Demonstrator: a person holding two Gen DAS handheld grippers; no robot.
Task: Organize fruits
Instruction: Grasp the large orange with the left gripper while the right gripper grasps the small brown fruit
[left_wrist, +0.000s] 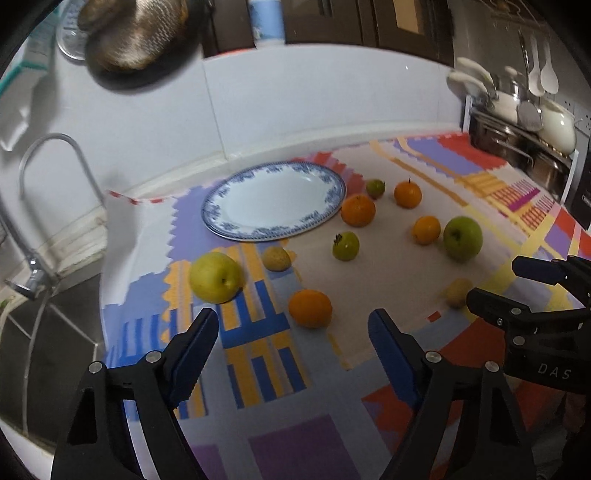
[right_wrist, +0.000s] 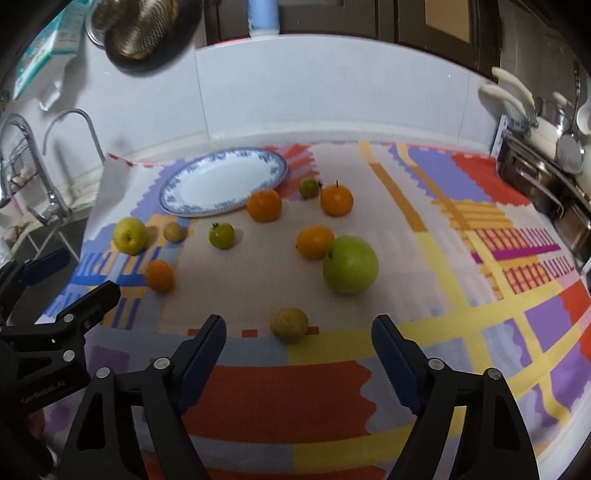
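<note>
Altogether four oranges (right_wrist: 264, 205), one plate (right_wrist: 221, 181)

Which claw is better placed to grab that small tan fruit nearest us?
Right. The small tan fruit sits just ahead of the open right claw, nearly centred between its fingers. The left claw faces an orange instead.

Bare patterned cloth (right_wrist: 332, 398) lies between both gaping grippers and the nearest fruit. A small tan round fruit (right_wrist: 289, 325) sits ahead of the right gripper (right_wrist: 299, 343), the big green apple (right_wrist: 350, 264) beyond. Oranges crowd the blue-rimmed white plate's (left_wrist: 273, 201) right edge; its near side lies unblocked.
</note>
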